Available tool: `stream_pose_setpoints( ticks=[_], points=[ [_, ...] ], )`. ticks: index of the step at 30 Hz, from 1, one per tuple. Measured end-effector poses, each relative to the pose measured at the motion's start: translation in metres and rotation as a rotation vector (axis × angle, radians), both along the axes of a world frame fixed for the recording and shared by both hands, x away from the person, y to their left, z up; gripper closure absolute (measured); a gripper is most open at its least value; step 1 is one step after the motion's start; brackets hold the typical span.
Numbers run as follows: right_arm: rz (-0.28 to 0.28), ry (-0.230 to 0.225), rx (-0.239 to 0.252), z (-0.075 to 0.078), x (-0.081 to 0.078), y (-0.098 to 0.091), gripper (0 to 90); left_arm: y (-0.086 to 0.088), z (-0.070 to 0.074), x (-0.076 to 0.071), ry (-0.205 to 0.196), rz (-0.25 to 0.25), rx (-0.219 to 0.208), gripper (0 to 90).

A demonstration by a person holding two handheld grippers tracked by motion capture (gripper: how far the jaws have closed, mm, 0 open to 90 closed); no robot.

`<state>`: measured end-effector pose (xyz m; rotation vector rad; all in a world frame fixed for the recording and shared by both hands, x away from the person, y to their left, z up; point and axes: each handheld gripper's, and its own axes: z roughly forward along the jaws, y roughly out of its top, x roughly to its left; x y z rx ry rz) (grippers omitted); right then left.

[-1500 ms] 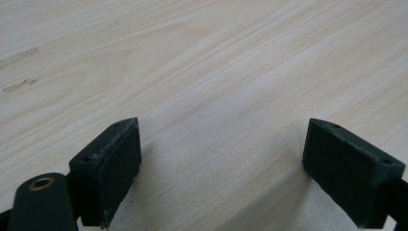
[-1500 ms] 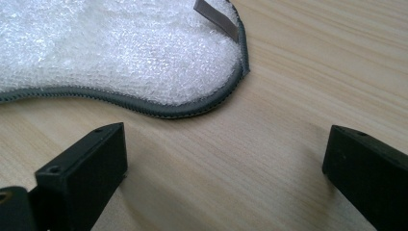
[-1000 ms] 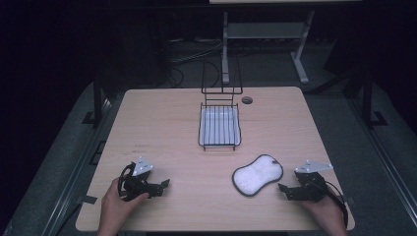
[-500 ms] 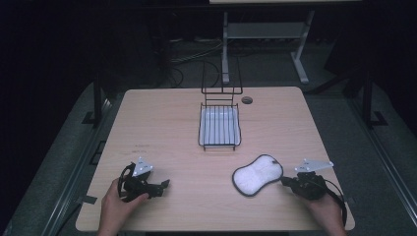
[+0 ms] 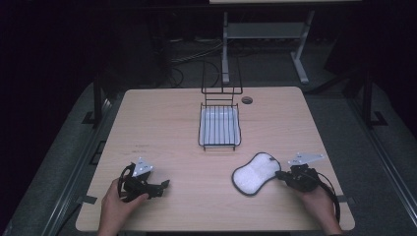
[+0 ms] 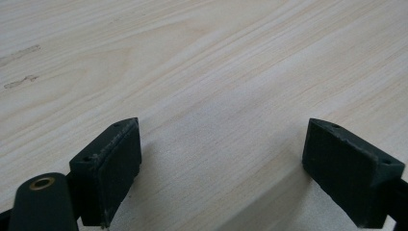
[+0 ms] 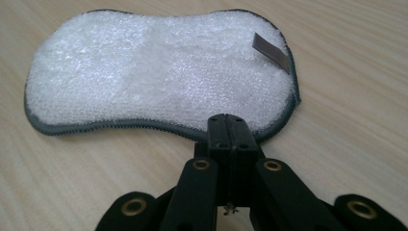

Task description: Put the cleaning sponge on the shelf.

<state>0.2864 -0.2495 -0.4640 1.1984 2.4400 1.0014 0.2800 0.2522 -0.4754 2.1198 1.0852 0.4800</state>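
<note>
So our right gripper (image 7: 227, 126) has its jaws pressed together, pinching the grey-trimmed edge of the white sponge pad (image 7: 159, 72), which lies flat on the table (image 5: 167, 123) at the lower right of the high view. They've just been closing onto that edge. Our left gripper (image 6: 223, 163) sits wide apart over bare wood, holding nothing. There's a small grey tag (image 7: 270, 52) on the pad, but we can't read any writing on it.

The right gripper (image 5: 280, 174) lay low at the near edge of the table (image 5: 172, 128), jaws pressed together (having just closed). The left gripper (image 5: 164, 184) rested there too, jaws wide apart.
</note>
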Motion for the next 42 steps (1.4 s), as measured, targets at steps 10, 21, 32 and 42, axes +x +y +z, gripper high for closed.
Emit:
stream_pose_setpoints(
  ticks=[10, 21, 32, 42],
  points=[
    [-0.002, 0.004, 0.015, 0.000, 0.018, 0.004, 89.9, 0.000, 0.000, 0.000, 0.000, 0.000, 0.000, 12.8],
    [-0.007, -0.007, 0.033, 0.002, 0.030, 0.009, 89.8, 0.000, 0.000, 0.000, 0.000, 0.001, -0.001, 12.8],
    [0.119, -0.017, 0.111, 0.019, 0.003, 0.041, 89.7, 0.000, 0.000, -0.001, 0.000, 0.002, 0.000, 12.8],
    [0.190, 0.002, 0.132, 0.018, -0.003, 0.071, 89.7, 0.000, 0.000, -0.001, 0.000, 0.002, 0.000, 12.8]
  ],
)
